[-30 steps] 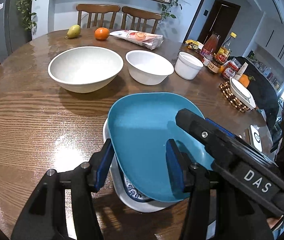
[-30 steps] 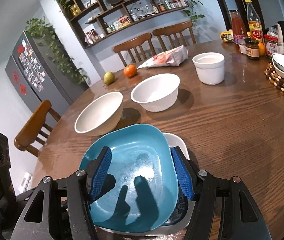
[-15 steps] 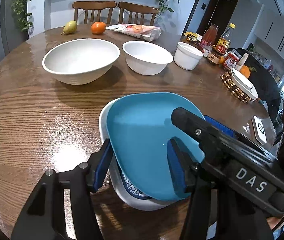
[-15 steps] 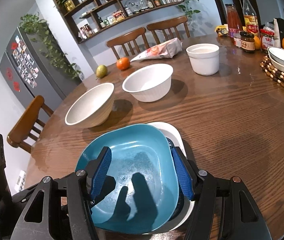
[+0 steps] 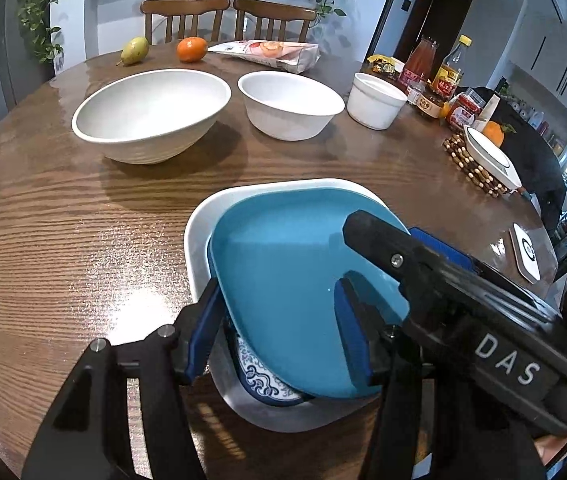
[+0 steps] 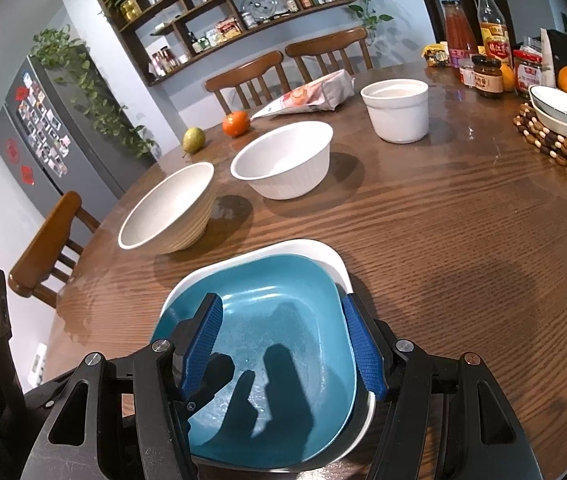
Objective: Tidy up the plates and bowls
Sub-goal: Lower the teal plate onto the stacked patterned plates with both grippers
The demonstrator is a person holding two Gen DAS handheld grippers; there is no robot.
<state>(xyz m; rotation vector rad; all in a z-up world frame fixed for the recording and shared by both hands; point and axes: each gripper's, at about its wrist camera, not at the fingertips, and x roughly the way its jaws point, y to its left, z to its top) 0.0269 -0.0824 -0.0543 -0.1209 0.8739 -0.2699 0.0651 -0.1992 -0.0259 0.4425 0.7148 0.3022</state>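
Left wrist view: my left gripper stands wide open, its blue pads either side of the near-left edge of the blue plate, gripping nothing I can confirm. That plate lies tilted inside the white plate on the wooden table; its raised side is toward me. A patterned blue-and-white dish shows only as a sliver beneath it, the rest hidden. My right gripper crosses the lower right of this view, covering the plates' right edges; its body reads "DAS". Beyond stand the large white bowl, the medium white bowl and the small white pot in a row. Bottle labels behind are too small to read.

Right wrist view: my right gripper is also wide open, one pad over the blue plate's interior, the other just outside its right rim; whether either pad touches, I cannot tell. The stack's near edge is cut off by the gripper frame. The plate's corners point roughly toward the bowls; no long axis is evident.
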